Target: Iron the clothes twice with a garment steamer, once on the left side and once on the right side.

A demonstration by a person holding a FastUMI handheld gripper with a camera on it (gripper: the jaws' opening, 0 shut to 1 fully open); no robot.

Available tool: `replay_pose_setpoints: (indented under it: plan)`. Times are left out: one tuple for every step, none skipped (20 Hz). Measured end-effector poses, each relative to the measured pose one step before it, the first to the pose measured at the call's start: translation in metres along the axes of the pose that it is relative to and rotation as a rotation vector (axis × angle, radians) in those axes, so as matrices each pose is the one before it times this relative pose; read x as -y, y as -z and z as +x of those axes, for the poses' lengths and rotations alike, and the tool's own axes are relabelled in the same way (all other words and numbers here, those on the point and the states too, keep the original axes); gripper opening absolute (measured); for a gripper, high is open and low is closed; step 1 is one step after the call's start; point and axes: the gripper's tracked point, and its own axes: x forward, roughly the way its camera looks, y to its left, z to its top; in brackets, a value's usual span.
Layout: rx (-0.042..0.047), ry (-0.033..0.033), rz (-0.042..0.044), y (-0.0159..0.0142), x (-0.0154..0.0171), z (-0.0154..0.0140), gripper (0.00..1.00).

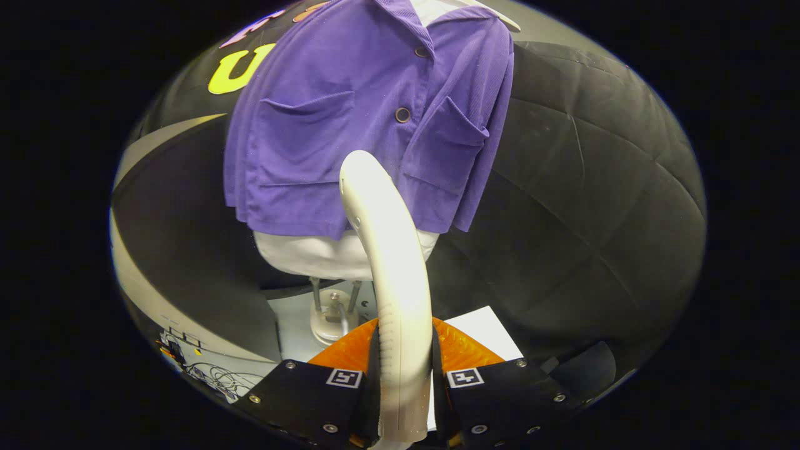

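A purple short-sleeved shirt (350,119) with two chest pockets and a row of buttons hangs on a white mannequin torso (312,253) beyond the fingers. My gripper (405,381) is shut on the handle of a cream garment steamer (390,262), which rises from between the fingers. The steamer's head reaches the shirt's lower hem near the button line, between the two pockets. Whether the head touches the cloth is hidden from here.
The torso stands on a metal post with a round white base (331,322) on a pale table (294,337). A white sheet (484,331) lies to the right of the base. Cables (219,378) lie at the table's left. Black booth cloth surrounds the mannequin.
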Motion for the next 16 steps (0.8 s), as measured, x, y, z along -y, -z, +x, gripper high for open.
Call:
replay_pose_setpoints:
  plan:
    - [0.01743, -0.02942, -0.00861, -0.00254, -0.00256, 0.00041, 0.35]
    - [0.02160, -0.03144, -0.01216, -0.00557, -0.00179, -0.00120, 0.35]
    - [0.02155, -0.03228, -0.01215, -0.00543, -0.00149, -0.00170, 0.35]
    - [0.02236, -0.03400, -0.01324, -0.00673, -0.00223, -0.00105, 0.35]
    - [0.02265, -0.03377, -0.01007, -0.00666, -0.00173, -0.00157, 0.35]
    - [0.02252, -0.03387, -0.01088, -0.00875, -0.00310, -0.00124, 0.35]
    - [0.01945, -0.02717, -0.00803, -0.00779, -0.00223, -0.00427, 0.35]
    - [0.01920, -0.01876, -0.00557, -0.00923, -0.00176, -0.00228, 0.35]
    - [0.01940, -0.01326, 0.00032, -0.00778, -0.00478, -0.00609, 0.35]
    - [0.01912, -0.00977, 0.00846, -0.01073, -0.00368, -0.00406, 0.35]
    - [0.02651, -0.00555, 0.00909, -0.01085, -0.00657, -0.00740, 0.35]
    - [0.03492, -0.00302, 0.00800, -0.01375, -0.00415, -0.00450, 0.35]
    - [0.04667, 0.00397, 0.00174, -0.01520, -0.00316, -0.00679, 0.35]
    - [0.03604, 0.01714, 0.00118, -0.01624, -0.00326, -0.00271, 0.35]
    - [0.02002, 0.01346, -0.00023, -0.01274, -0.00640, -0.00621, 0.34]
    - [0.01709, 0.00919, 0.00356, -0.01247, -0.00750, -0.00688, 0.35]
